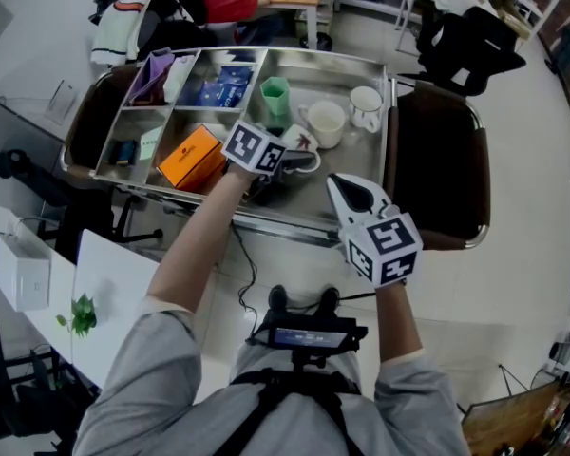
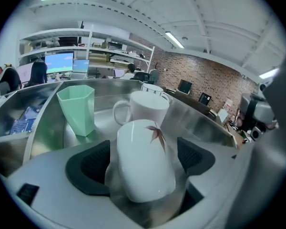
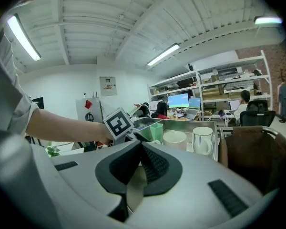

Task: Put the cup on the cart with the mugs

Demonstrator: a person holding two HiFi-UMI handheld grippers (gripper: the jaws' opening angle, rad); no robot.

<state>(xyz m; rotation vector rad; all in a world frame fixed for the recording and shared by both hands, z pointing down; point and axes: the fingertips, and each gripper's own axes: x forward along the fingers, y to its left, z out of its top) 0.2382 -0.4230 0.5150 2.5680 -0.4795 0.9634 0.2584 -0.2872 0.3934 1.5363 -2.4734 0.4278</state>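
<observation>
A white cup with a brown leaf print (image 2: 145, 161) sits on the steel cart tray (image 2: 200, 123) between the dark pads (image 2: 91, 165) of my left gripper (image 2: 144, 159). A narrow gap shows on each side, so the pads do not press it and the gripper is open. From the head view, the left gripper (image 1: 290, 158) reaches over the tray's front, with the cup (image 1: 300, 141) at its tips. Just behind stand two white mugs (image 1: 326, 122) (image 1: 366, 107). My right gripper (image 1: 350, 194) hovers before the cart's front edge, shut and empty.
A pale green cup (image 1: 275, 100) stands left of the mugs. The tray's left compartments hold an orange box (image 1: 190, 157) and blue packets (image 1: 223, 88). A brown chair (image 1: 442, 164) stands against the cart's right side. People sit at desks beyond.
</observation>
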